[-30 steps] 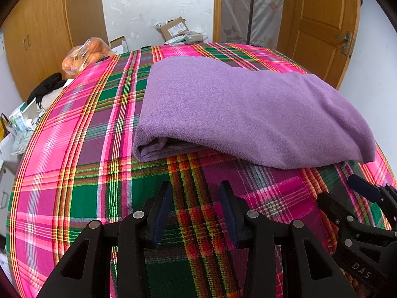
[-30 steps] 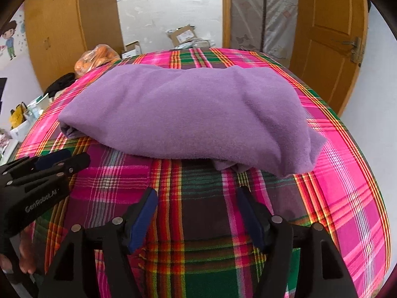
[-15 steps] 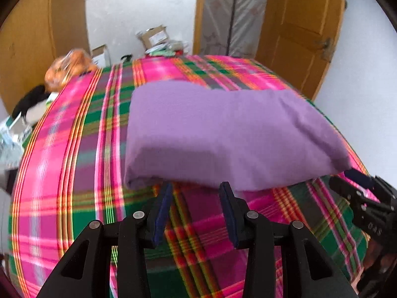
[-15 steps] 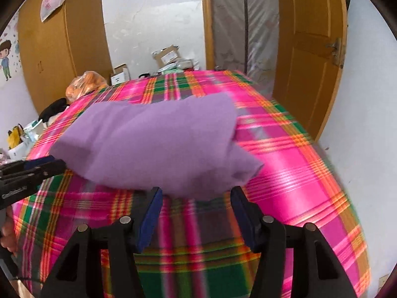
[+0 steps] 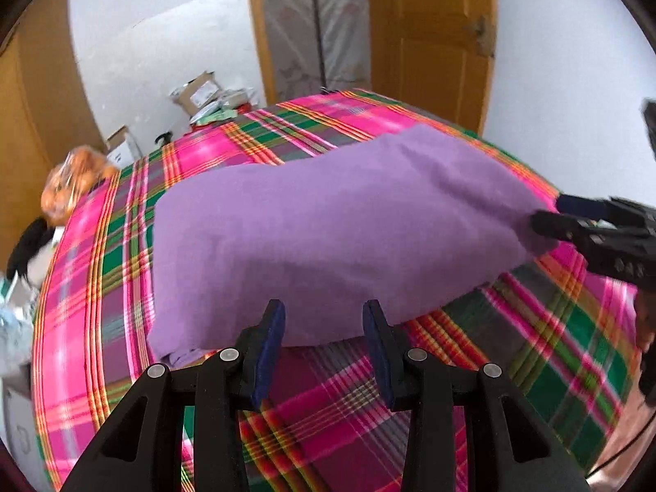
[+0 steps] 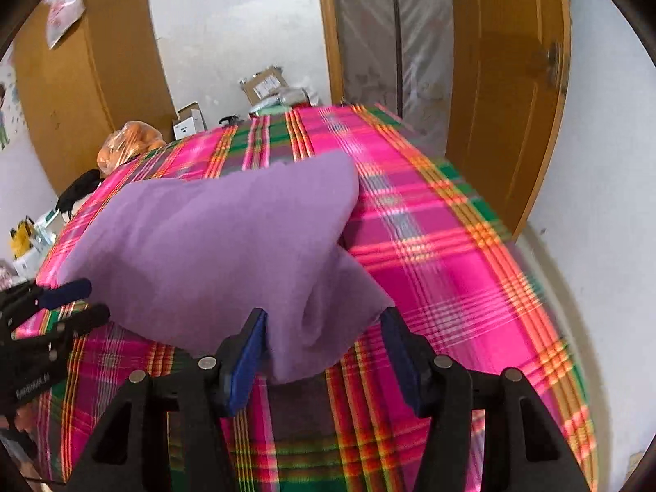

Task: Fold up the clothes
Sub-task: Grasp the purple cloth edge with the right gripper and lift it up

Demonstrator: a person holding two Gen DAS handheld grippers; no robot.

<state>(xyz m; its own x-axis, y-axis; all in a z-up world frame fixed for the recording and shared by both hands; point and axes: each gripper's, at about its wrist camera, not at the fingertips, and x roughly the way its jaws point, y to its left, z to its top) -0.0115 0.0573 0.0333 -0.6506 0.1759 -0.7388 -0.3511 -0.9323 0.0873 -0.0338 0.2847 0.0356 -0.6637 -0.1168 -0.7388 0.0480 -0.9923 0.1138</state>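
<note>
Purple garment [image 5: 328,242] lies as a thick folded bundle across the plaid-covered bed [image 5: 533,352], reaching from the bed's left part to near its right edge. Both wrist views are blurred, so fine edges are hard to read. The left hand-held gripper [image 5: 324,340] stands with its jaws apart at the bundle's near edge, toward its left end, holding nothing. The right hand-held gripper [image 6: 324,352] also has its jaws apart, with the near right corner of the cloth bulging between them; whether the pads already touch the cloth, I cannot tell.

Judging from this, the bundle may be about to get another fold or a final tidy-up. Whichever it is, each pair of jaws should take in every layer at its corner, since a thick fleece-like bundle tends to shed its lower layers when only the top one is pinched. Both ends should rise evenly, so the cloth does not sag or twist.
</note>
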